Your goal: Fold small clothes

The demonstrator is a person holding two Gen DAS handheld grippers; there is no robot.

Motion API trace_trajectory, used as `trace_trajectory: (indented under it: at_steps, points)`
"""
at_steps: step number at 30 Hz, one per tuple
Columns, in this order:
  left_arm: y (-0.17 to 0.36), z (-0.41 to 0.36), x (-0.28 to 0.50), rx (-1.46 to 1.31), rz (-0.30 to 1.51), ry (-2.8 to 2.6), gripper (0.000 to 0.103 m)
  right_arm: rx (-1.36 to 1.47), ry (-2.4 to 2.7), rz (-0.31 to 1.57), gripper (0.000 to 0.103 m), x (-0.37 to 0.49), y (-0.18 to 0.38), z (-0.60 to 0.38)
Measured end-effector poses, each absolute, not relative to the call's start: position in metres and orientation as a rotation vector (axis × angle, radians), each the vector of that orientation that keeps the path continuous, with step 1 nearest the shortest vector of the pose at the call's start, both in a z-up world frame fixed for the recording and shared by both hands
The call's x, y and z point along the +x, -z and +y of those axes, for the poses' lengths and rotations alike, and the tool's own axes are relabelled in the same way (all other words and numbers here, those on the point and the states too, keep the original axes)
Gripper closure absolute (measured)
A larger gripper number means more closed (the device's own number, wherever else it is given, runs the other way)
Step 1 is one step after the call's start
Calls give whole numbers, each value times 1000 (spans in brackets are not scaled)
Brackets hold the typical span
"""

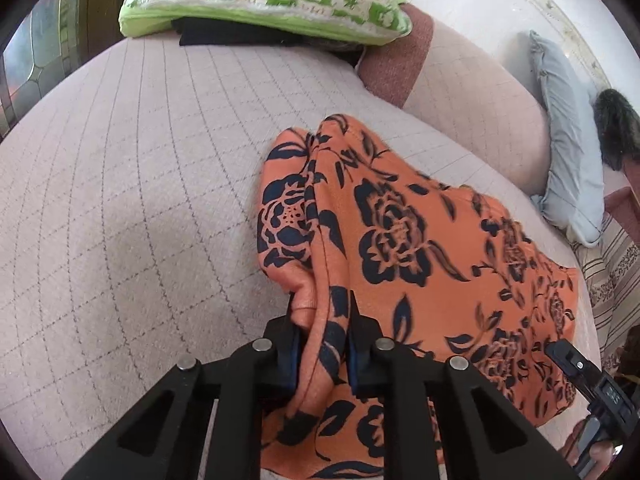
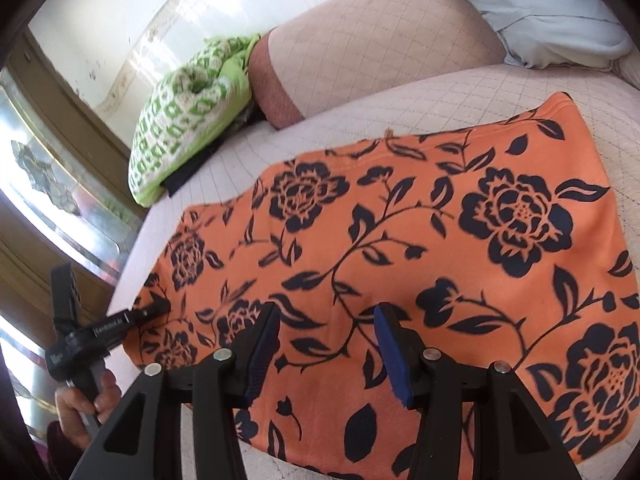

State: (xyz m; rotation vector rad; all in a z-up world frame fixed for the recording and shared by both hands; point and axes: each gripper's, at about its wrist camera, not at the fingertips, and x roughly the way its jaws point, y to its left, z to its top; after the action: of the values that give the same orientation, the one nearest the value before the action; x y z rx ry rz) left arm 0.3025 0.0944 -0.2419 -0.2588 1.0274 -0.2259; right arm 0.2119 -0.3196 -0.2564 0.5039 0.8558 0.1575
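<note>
Left wrist view: the left gripper (image 1: 322, 344) pointed steeply down, its jaws nearly closed and pinching a bunched edge of the orange floral garment (image 1: 420, 240) on the quilted bed (image 1: 140, 200). Right wrist view: the right gripper (image 2: 326, 344) hovered tilted over the spread garment, jaws half open, empty.

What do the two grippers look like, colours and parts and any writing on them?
Both grippers, left and right, are matt black plastic: angular linkage arms with triangular cutouts, round silver pins at the joints, and dark blue pads lining the fingers. From the right camera, the left one's handle bears small white lettering, too blurred to read.
</note>
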Motion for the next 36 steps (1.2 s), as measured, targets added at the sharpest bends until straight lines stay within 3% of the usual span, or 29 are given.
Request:
trace_trajectory:
  at_steps: [10,19,30,33,36]
  points:
    - [172,42,258,-177,900,288,87,670,-85,778,50,200,245,-389]
    - [125,-90,217,-4,854,408,87,813,-46,685,50,170,233,-461]
    - [178,-265,170,125,968,632,87,1016,61,554,50,129,237,-555]
    - [189,-267,166,160,1028,671,81,1047,34,567,49,132,240,-560]
    - [175,-244,163,66,1051,789,59,1089,-37,583,46,139,242,-556]
